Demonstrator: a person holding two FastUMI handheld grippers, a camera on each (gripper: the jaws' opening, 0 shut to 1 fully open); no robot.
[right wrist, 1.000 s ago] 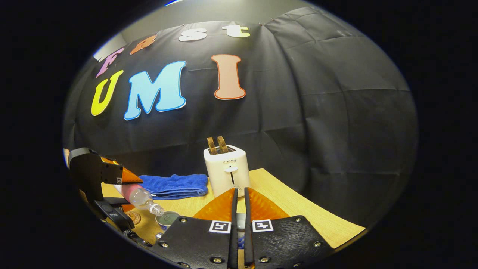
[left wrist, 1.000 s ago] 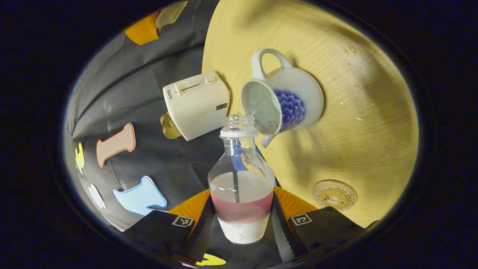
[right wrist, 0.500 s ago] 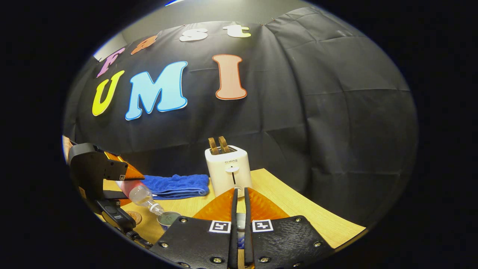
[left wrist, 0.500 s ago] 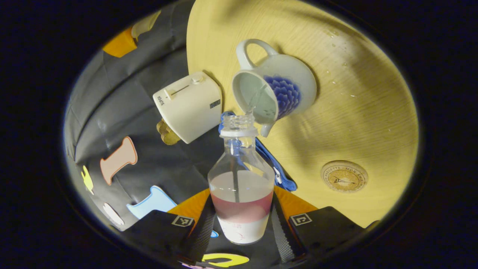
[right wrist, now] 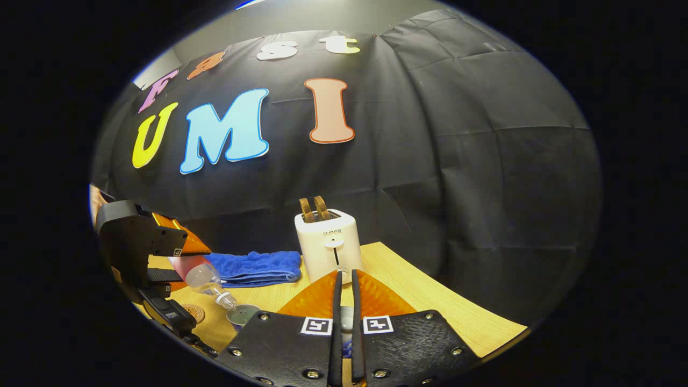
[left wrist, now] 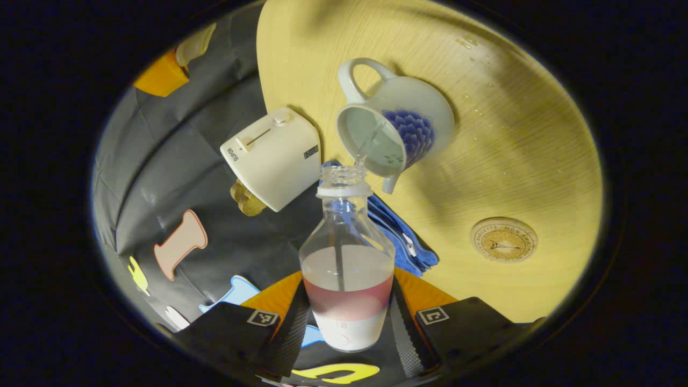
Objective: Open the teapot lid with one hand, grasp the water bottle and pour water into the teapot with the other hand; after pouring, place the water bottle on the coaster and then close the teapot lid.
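Observation:
My left gripper [left wrist: 348, 278] is shut on a clear water bottle [left wrist: 346, 269] with a pink and white label, tipped mouth-down. A thin stream of water runs from its neck into the open mouth of the white teapot [left wrist: 399, 124] with a blue flower pattern. The cork coaster [left wrist: 503, 239] lies bare on the table to the right of the bottle. In the right gripper view the left gripper [right wrist: 185, 263] holds the bottle [right wrist: 203, 277] slanted over the teapot [right wrist: 243, 314], with the coaster [right wrist: 189, 313] beside it. My right gripper [right wrist: 345, 275] is shut on the teapot lid [right wrist: 346, 318], a white sliver between the fingers.
A white toaster [left wrist: 271, 156] with toast in its slots stands near the teapot on the wooden table [left wrist: 527, 161]. A folded blue towel [left wrist: 402, 236] lies beside it. Water drops dot the tabletop. The same toaster [right wrist: 328, 242] and towel [right wrist: 252, 267] stand before the black cloth wall.
The left gripper has tilted and shifted a little with the bottle, so more of the towel shows and the coaster sits higher. Water keeps running into the teapot. The right gripper has stayed still.

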